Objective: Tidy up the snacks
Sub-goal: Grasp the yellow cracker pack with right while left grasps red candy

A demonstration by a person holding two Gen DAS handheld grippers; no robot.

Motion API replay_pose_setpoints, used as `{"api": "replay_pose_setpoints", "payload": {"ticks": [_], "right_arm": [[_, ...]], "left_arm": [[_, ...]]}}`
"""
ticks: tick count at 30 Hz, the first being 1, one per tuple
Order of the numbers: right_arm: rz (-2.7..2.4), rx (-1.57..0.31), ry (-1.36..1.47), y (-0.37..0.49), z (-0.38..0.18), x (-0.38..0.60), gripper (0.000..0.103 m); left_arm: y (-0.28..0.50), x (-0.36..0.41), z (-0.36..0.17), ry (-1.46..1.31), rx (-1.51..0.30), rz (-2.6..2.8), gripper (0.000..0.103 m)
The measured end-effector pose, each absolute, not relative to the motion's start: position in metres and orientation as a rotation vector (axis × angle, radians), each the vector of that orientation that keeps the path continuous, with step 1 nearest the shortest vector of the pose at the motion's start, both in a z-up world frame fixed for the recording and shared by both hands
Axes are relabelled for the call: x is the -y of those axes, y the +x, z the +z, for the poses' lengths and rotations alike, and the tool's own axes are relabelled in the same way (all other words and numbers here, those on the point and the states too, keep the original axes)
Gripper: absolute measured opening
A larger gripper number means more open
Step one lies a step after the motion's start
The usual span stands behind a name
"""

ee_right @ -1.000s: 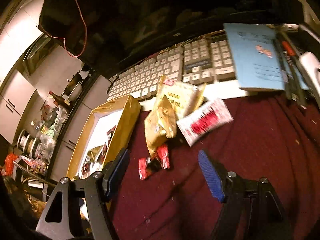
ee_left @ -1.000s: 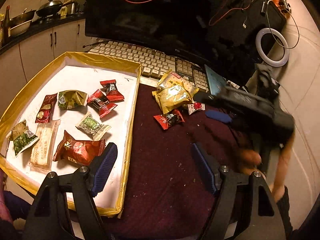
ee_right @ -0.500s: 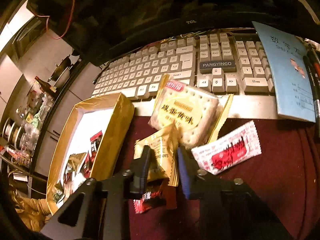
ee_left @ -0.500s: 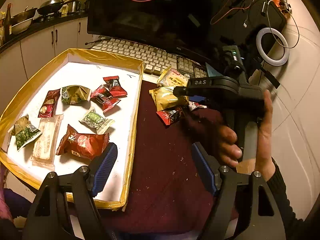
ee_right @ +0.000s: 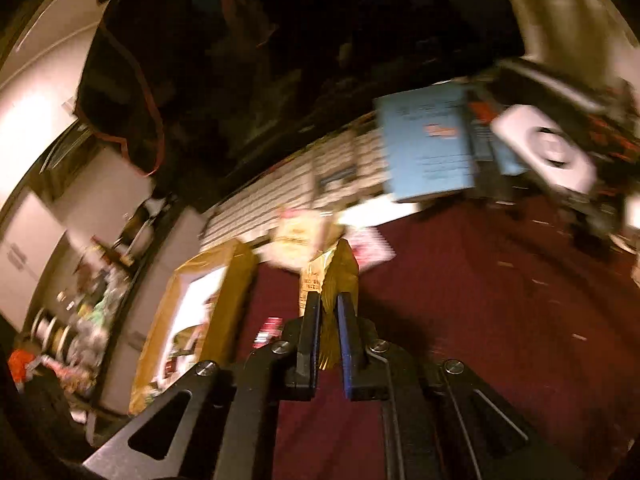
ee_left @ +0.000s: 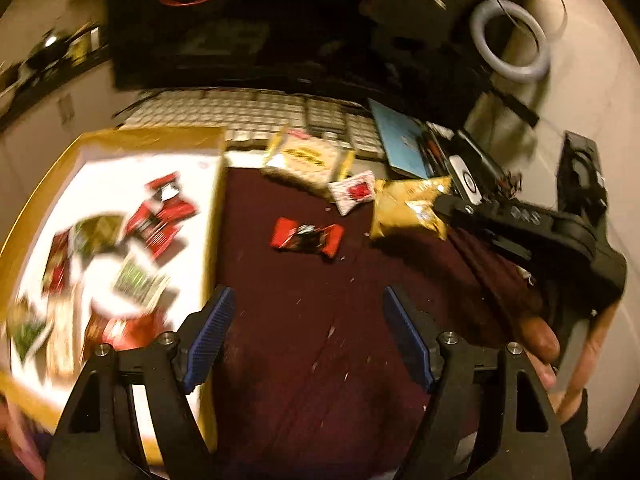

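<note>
Now carrying | right claw [ee_right: 329,312] grips crinkly gold foil snack packet [ee_right: 338,276] | left claw [ee_left: 306,336] open, idle | next: drop into gold-rimmed white tray [ee_left: 120,136]

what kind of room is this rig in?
Likely a home desk beside a kitchen: a beige computer keyboard under a black monitor, a white ring light, and a counter with cookware at the far left.

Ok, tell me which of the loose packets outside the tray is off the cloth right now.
The gold packet: the right gripper pinches it and holds it up, while the red packet, the white-and-red sachet and the yellow cracker pack lie flat.
</note>
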State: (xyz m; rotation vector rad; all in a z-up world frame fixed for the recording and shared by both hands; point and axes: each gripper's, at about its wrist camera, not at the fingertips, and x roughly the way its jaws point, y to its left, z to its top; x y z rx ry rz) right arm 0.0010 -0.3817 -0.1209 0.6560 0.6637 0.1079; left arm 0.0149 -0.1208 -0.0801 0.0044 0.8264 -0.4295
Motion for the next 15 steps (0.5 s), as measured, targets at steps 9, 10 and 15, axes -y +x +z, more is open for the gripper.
{"api": "replay_pose_setpoints", "payload": {"ticks": [9,10,15], "right_arm": [[0.014,-0.610,0.671,-0.014,-0.147,0.403,0.008],[0.020,-0.605,0.674,-0.013,-0.147,0.404,0.008],[0.025,-0.611,0.650,-0.012,-0.144,0.398,0.008]], "left_arm": [[0.089,0.151,-0.100,-0.074,-1.021,-0.441,0.076],[0.097,0.151,-0.104,-0.111,-1.038,-0.422,0.076],[0.121,0.168,-0.124,-0.106,-1.083,-0.290,0.072]]}}
